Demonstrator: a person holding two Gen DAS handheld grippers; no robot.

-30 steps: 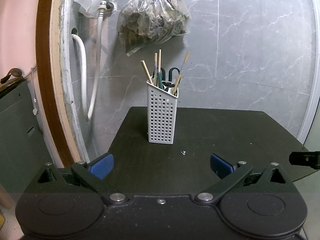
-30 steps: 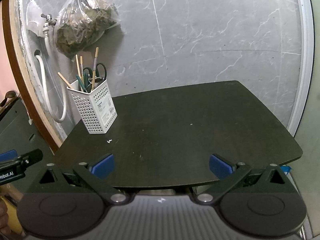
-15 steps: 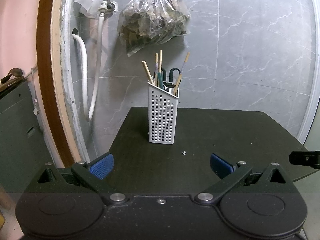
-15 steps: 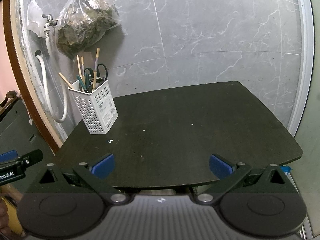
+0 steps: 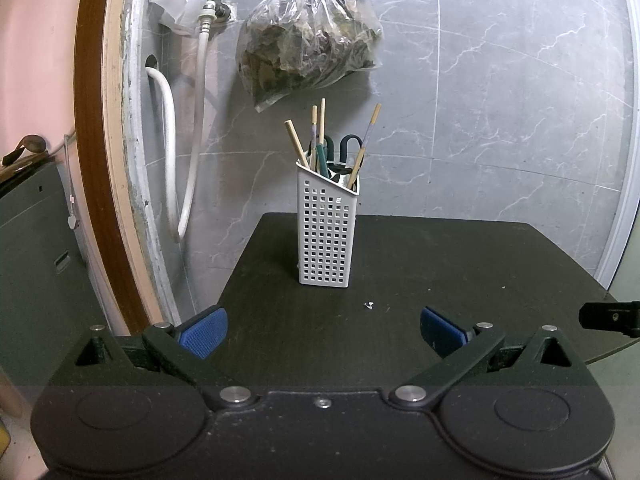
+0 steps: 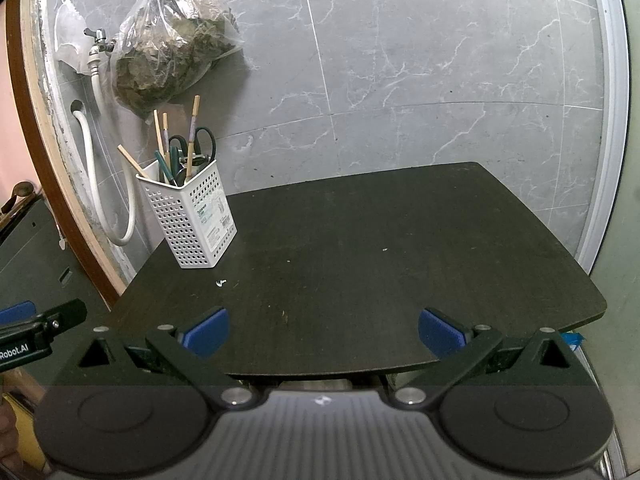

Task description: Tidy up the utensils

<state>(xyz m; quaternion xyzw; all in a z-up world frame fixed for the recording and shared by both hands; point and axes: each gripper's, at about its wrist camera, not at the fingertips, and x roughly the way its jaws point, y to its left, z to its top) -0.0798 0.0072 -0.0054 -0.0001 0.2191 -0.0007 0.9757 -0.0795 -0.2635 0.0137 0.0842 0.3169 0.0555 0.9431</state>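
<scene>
Left wrist: perforated white plastic caddy (image 5: pixel 326 236), matte table (image 5: pixel 460 264)

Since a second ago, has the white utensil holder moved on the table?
No. In the left wrist view the white utensil holder stands at the same spot by the table's far edge, below the hanging bag.

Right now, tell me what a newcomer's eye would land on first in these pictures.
First, the white perforated holder standing upright at the back left of the dark table, bristling with wooden chopsticks and dark scissor handles. Next, the clear plastic bag of dried leaves hanging on the grey marble wall above it, beside a tap with a white hose. Both the left gripper and the right gripper hang open and empty at the table's near edge.
</scene>
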